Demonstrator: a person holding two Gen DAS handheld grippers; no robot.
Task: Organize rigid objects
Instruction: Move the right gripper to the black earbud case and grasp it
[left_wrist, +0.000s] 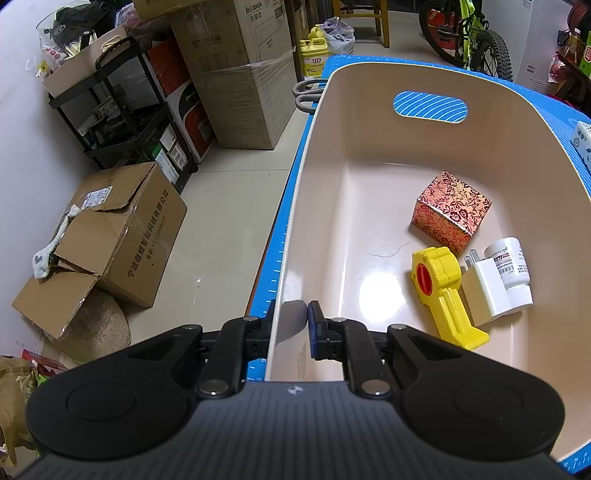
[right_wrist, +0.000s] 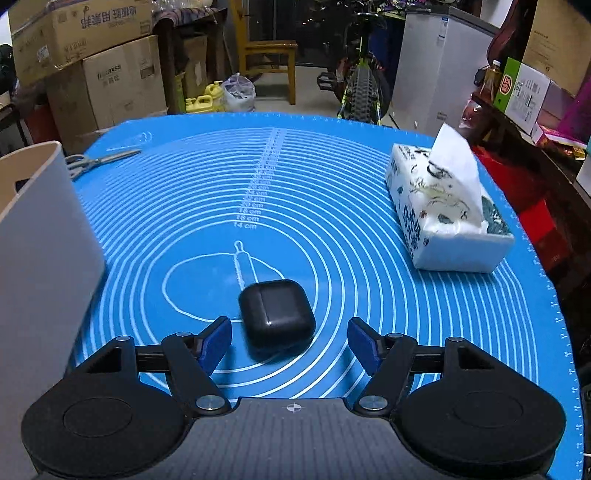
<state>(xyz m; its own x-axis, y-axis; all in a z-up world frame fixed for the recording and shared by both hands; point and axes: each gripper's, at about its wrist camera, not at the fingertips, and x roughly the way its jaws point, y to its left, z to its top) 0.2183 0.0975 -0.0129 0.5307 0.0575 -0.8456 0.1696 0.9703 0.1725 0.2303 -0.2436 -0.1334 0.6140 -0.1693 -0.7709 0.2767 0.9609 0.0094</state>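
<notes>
Earbud case (right_wrist: 277, 318) black, on blue mat (right_wrist: 332, 184) mid-table, between wide jaws of right gripper (right_wrist: 289, 345), untouched; left gripper (left_wrist: 291, 325) clamped on bin (left_wrist: 306, 184) near wall

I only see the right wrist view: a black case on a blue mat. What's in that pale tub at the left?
Observer: A patterned red box, a yellow tool, a white plug and a white bottle.
Operator: Is the other gripper busy?
Observer: Yes, the left gripper is clamped on the tub's near rim.
Operator: Anything behind the tub?
Observer: Grey scissor handles poke out beside its far corner.
</notes>
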